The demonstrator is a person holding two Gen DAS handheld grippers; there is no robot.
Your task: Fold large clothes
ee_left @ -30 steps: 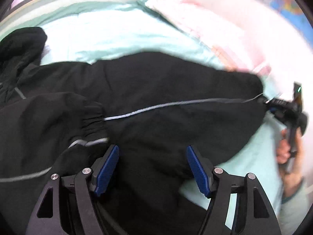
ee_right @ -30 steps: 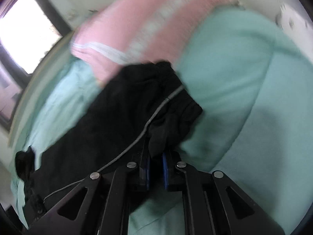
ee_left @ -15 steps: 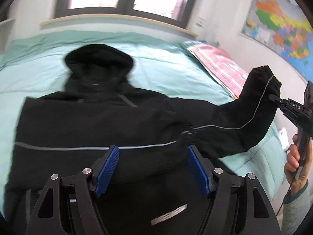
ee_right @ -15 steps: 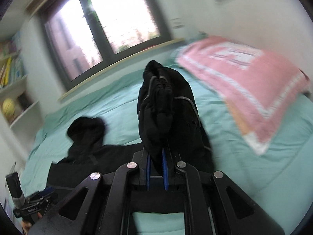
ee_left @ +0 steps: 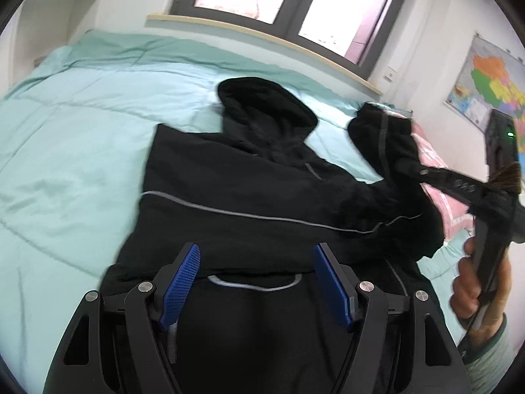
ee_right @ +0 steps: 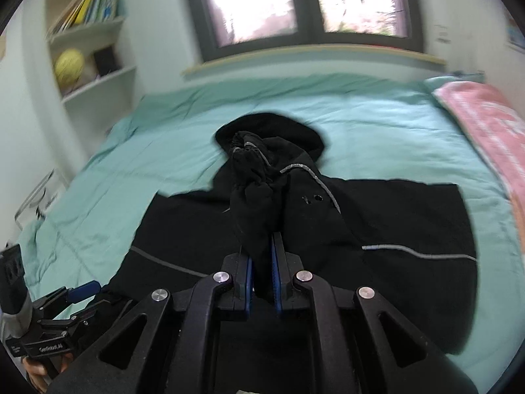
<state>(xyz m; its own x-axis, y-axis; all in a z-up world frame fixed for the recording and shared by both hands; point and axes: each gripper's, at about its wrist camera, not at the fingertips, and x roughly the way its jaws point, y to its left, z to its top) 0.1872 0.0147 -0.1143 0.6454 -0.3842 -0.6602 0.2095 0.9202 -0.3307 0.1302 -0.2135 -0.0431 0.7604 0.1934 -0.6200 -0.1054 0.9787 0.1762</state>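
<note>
Bedroom interior: a bed (ee_left: pixel 82 124) under a quilted mint-green cover, stitched in broad soft panels, fills both views beneath a dark-framed 2-pane window (ee_right: pixel 311 3) with a pale wooden sill.

Black hooded jacket (ee_left: pixel 236 203) — a matte, slightly crinkled fabric crossed by a thin grey reflective stripe — lies spread flat on the cover, its rounded hood (ee_left: pixel 262 105) toward the window and its hem toward the cameras.

Pink pillow (ee_right: pixel 485 131), with white banding, lies along the bed's right edge. White wall shelves (ee_right: pixel 95 52) at the left carry upright books and a yellow ball (ee_right: pixel 69 65); a coloured wall map (ee_left: pixel 492 82) hangs at the right.

Sleeve (ee_right: pixel 252 190) of the jacket, bunched and gathered at its cuff, is raised off the bed above the jacket's body.

Right gripper (ee_right: pixel 261 272) — black frame, blue pads — is clamped tight on this sleeve, the fabric pinched in the narrow slot between the pads. Seen from the left wrist camera, a hand (ee_left: pixel 472 289) grasps its handle at the right edge.

Left gripper (ee_left: pixel 256 282) hovers over the jacket's lower part with its ribbed blue pads (ee_left: pixel 182 272) spread wide and nothing between them.
</note>
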